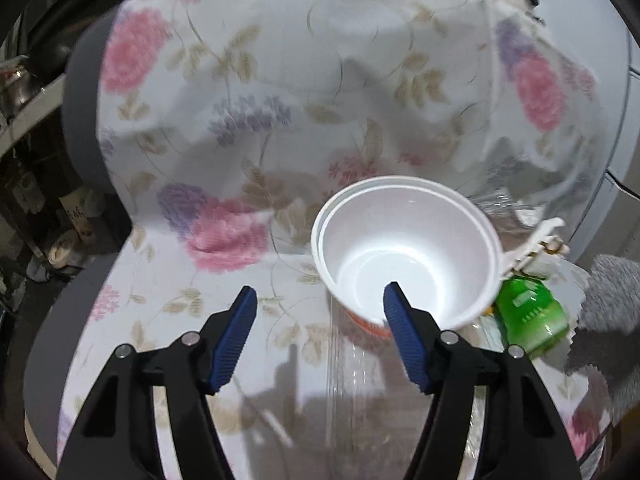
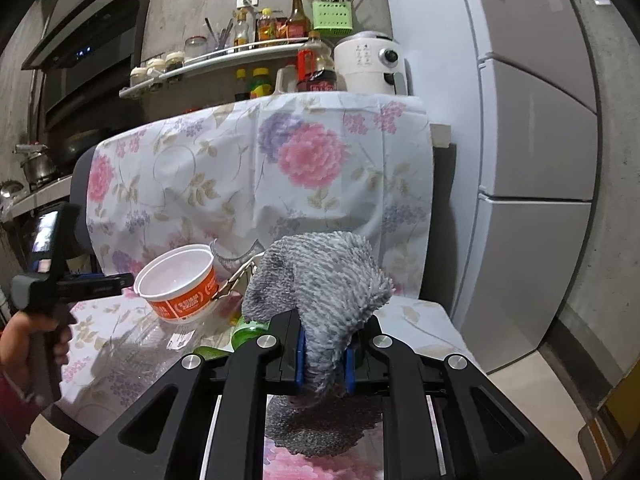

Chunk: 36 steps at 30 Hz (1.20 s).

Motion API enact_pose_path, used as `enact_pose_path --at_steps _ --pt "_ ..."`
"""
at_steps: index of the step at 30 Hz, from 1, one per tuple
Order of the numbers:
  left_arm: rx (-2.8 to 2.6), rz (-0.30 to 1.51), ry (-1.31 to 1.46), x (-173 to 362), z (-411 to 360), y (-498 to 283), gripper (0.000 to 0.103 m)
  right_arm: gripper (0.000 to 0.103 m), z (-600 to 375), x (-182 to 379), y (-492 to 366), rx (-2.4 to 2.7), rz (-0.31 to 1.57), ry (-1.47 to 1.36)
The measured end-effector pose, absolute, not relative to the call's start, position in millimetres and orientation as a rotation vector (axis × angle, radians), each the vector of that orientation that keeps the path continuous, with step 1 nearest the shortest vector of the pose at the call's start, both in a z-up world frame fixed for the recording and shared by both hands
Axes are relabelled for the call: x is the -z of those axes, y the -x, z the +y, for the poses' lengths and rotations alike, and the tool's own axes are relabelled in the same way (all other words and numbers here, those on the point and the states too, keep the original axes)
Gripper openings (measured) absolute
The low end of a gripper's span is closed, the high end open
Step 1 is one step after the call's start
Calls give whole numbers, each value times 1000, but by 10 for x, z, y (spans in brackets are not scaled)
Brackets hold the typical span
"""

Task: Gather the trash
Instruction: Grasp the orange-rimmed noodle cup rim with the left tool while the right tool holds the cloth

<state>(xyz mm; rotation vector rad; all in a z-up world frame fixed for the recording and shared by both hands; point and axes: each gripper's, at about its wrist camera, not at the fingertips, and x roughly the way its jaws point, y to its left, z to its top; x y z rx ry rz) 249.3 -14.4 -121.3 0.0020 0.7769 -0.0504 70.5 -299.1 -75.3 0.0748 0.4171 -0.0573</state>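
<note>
The left wrist view looks down on a seat draped in a floral cloth (image 1: 248, 92). The left gripper (image 1: 320, 302) has its blue pads spread wide with nothing pinched; the right-hand pad overlaps the near rim of a white instant-noodle cup (image 1: 404, 248), though whether it touches cannot be told. The cup tilts toward the camera and its white inside looks empty, with an orange band showing at its base. Just beside it toward the seat's right edge lie a green bottle (image 1: 532, 316), a white plastic fork (image 1: 536, 240) and clear crumpled plastic wrap (image 1: 360, 376).

The right wrist view shows what the first does not — the cup's orange printed wall (image 2: 184, 300) from the side, and the left gripper (image 2: 96, 285) reaching level toward it, held by a hand (image 2: 24, 340) at the picture's left edge. The right gripper (image 2: 325, 364) is pinching a grey fuzzy cloth (image 2: 320, 280), which bulges above its nearly closed pads and hides most of the green bottle (image 2: 250, 332). Behind the seat stand a shelf of bottles and jars (image 2: 224, 56), a white appliance (image 2: 368, 64) and a grey fridge (image 2: 536, 140).
</note>
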Motion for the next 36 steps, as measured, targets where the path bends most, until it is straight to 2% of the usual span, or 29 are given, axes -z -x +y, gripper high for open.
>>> enact_pose_path --at_steps 5,8,12,16,22,27,36 --pt "41 828 16 1414 -111 -2671 58 15 -3008 823 -759 59 442 -74" --pt "60 865 30 1542 -76 -2699 48 15 -3014 856 -781 53 455 -76" --pt "101 902 46 1675 -74 -2688 19 15 -2982 879 -790 48 460 -74" --pt "119 820 113 1484 8 -2570 6 15 -2954 854 -760 45 453 -66" --pt "114 661 158 969 119 -2205 3 15 -2944 717 -608 47 412 -81" --pt "128 610 159 685 137 -1794 3 15 -2949 599 -442 49 385 -95" --pt "222 630 134 800 -215 -1117 3 15 -3131 536 -85 82 388 -150"
